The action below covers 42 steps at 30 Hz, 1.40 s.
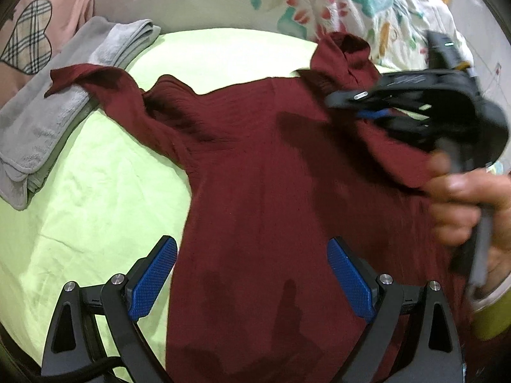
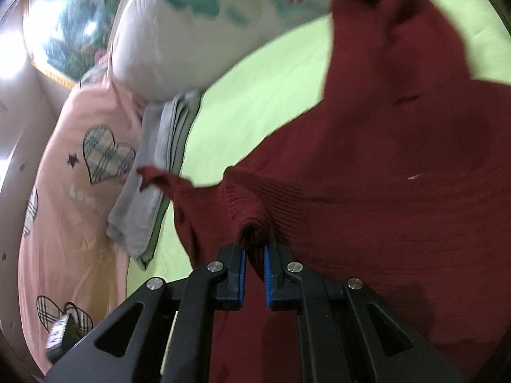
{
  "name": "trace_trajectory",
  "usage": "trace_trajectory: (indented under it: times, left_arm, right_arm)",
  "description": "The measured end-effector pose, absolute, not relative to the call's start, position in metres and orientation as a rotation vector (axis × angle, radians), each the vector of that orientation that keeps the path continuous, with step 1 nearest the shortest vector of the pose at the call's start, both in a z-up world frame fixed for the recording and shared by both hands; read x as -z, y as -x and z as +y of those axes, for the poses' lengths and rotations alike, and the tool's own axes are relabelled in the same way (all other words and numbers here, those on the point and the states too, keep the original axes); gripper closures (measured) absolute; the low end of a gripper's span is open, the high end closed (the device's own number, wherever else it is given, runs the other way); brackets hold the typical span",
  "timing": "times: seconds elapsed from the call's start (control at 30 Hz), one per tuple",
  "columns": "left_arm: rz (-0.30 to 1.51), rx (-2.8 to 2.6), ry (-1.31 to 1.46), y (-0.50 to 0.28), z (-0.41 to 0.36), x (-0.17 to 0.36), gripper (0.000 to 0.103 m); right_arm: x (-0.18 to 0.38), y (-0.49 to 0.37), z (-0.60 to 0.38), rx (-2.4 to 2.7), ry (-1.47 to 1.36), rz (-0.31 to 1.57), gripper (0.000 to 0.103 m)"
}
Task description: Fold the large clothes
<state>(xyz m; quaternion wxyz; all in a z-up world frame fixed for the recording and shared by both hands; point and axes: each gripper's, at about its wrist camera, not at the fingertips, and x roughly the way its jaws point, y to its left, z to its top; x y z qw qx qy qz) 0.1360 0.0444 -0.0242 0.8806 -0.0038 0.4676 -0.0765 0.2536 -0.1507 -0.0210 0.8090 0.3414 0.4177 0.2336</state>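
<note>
**Sweater pinched at one fold, left side unheld: where the fold could slip**

Left wrist view. The dark red ribbed knit sweater [image 1: 271, 175] lies spread across the middle of the lime-green bed sheet [image 1: 95, 207], one sleeve trailing toward the far left edge onto the folded grey towel [image 1: 48, 121]. The left gripper [image 1: 252, 277] stands wide, its blue pads on either side of the sweater's near part, pressing on nothing. At the right side a person's hand [image 1: 463, 210] carries the right gripper [image 1: 361, 108], blurred, with a bunch of red knit drawn up at its tip. My judgement: with the left side loose, a pull from the right may drag the whole garment across the sheet instead of folding it, and the trailing sleeve could snag or shift the towel.

Right wrist view. The right gripper [image 2: 254, 255] is narrow, clamped on a gathered ridge of the sweater [image 2: 383, 175]. The bite looks small; heavy knit could slide out mid-swing, or stretch. A floral white pillow [image 2: 179, 48] and pink heart-print bedding [image 2: 80, 175] lie at the far edge.

Writing: pale letters on the pink bedding under the plaid heart are too blurred to read. No brand or label is legible in either view.
</note>
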Motion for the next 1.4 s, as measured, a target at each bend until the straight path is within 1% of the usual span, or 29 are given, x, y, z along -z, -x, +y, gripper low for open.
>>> trace_trajectory:
  times: [0.07, 0.17, 0.2, 0.23, 0.4, 0.43, 0.53, 0.6, 0.63, 0.67, 0.7, 0.73, 0.77, 0.83, 0.9, 0.97, 1.0, 1.13, 1.27, 1.3, 1.33, 1.4]
  left_arm:
    - [0.973, 0.166, 0.02, -0.141, 0.046, 0.026, 0.007]
    - [0.967, 0.185, 0.022, -0.155, 0.042, 0.03, 0.007]
    - [0.973, 0.196, 0.025, -0.162, 0.039, 0.033, 0.007]
    - [0.977, 0.208, 0.029, -0.168, 0.037, 0.035, 0.007]
    - [1.019, 0.276, 0.096, -0.21, 0.027, 0.048, 0.007]
    - [1.025, 0.289, 0.111, -0.218, 0.025, 0.05, 0.008]
    - [1.05, 0.314, 0.148, -0.243, 0.016, 0.057, 0.009]
    - [1.064, 0.318, 0.172, -0.259, 0.013, 0.064, 0.019]
    - [1.062, 0.318, 0.177, -0.263, 0.011, 0.065, 0.031]
    - [1.049, 0.316, 0.176, -0.267, 0.01, 0.066, 0.054]
    - [1.036, 0.315, 0.17, -0.27, 0.009, 0.066, 0.086]
    - [1.04, 0.321, 0.169, -0.274, 0.007, 0.067, 0.099]
    - [1.042, 0.328, 0.18, -0.277, 0.008, 0.067, 0.098]
    - [0.979, 0.298, 0.178, -0.273, 0.012, 0.055, 0.099]
    - [0.927, 0.258, 0.178, -0.271, 0.021, 0.045, 0.099]
    - [0.93, 0.23, 0.173, -0.273, 0.029, 0.047, 0.099]
    - [0.952, 0.216, 0.172, -0.276, 0.032, 0.054, 0.099]
    - [0.974, 0.208, 0.187, -0.276, 0.037, 0.063, 0.099]
    - [0.977, 0.199, 0.173, -0.278, 0.033, 0.063, 0.099]
    - [0.981, 0.199, 0.167, -0.279, 0.032, 0.063, 0.099]
    - [0.984, 0.202, 0.157, -0.277, 0.033, 0.062, 0.099]
    - [0.98, 0.213, 0.139, -0.278, 0.025, 0.059, 0.099]
  right_arm:
    - [0.028, -0.261, -0.13, -0.533, -0.719, 0.919, 0.093]
    - [0.041, -0.27, -0.121, -0.54, -0.737, 0.961, 0.081]
    - [0.043, -0.271, -0.12, -0.544, -0.748, 0.966, 0.073]
    - [0.043, -0.27, -0.123, -0.55, -0.761, 0.966, 0.07]
    - [0.02, -0.232, -0.171, -0.478, -0.78, 0.85, 0.068]
    - [0.016, -0.223, -0.183, -0.456, -0.785, 0.83, 0.066]
    - [0.009, -0.181, -0.226, -0.373, -0.809, 0.77, 0.063]
    - [0.007, -0.157, -0.253, -0.313, -0.823, 0.738, 0.063]
    - [0.006, -0.145, -0.266, -0.281, -0.833, 0.719, 0.061]
    - [0.005, -0.13, -0.284, -0.227, -0.851, 0.693, 0.06]
    - [0.004, -0.118, -0.298, -0.176, -0.863, 0.67, 0.06]
    - [0.003, -0.105, -0.317, -0.107, -0.872, 0.645, 0.059]
    - [0.001, -0.098, -0.33, -0.055, -0.875, 0.627, 0.059]
    - [0.003, -0.082, -0.35, 0.029, -0.877, 0.599, 0.059]
    - [0.007, -0.074, -0.375, 0.123, -0.883, 0.608, 0.059]
    - [0.013, -0.076, -0.393, 0.179, -0.881, 0.624, 0.057]
    - [0.019, -0.083, -0.4, 0.2, -0.874, 0.652, 0.055]
    - [0.044, -0.12, -0.401, 0.164, -0.863, 0.784, 0.055]
    - [0.071, -0.163, -0.387, 0.137, -0.776, 0.921, 0.054]
    - [0.072, -0.167, -0.385, 0.129, -0.754, 0.919, 0.06]
    - [0.071, -0.169, -0.384, 0.127, -0.724, 0.913, 0.096]
    - [0.066, -0.169, -0.392, 0.113, -0.734, 0.898, 0.096]
